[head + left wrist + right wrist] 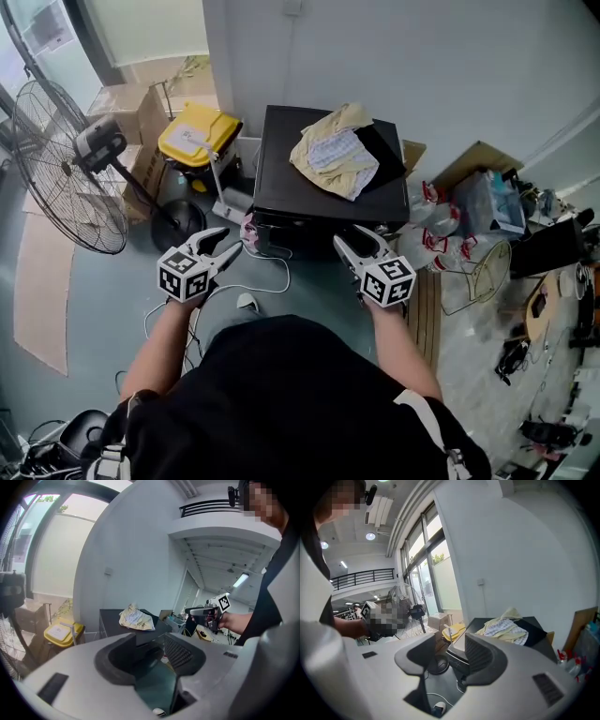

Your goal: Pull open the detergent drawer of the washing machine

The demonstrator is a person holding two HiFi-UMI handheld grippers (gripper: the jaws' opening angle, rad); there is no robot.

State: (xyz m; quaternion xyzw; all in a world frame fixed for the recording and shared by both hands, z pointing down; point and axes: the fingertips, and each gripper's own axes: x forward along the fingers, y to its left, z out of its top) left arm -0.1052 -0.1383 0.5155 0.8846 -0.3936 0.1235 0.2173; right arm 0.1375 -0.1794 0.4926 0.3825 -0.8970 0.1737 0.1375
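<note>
Nearest in the head view, a black-shirted torso (281,403); ahead of it, left gripper (228,242) and right gripper (352,235), both short of the black box-shaped washing machine (281,178). Shows no detergent drawer from above; presumably on the hidden front face. Carries a crumpled yellow-and-white cloth (335,150) on top. Beside it, a yellow lidded bin (195,136), shut, contents unseen.

Left gripper view: jaws spread wide, nothing between, machine well beyond.

Right gripper view: jaws likewise apart and empty. Best to drop low, face the front panel, find the drawer's lip, pinch squarely, pull straight back.
</note>
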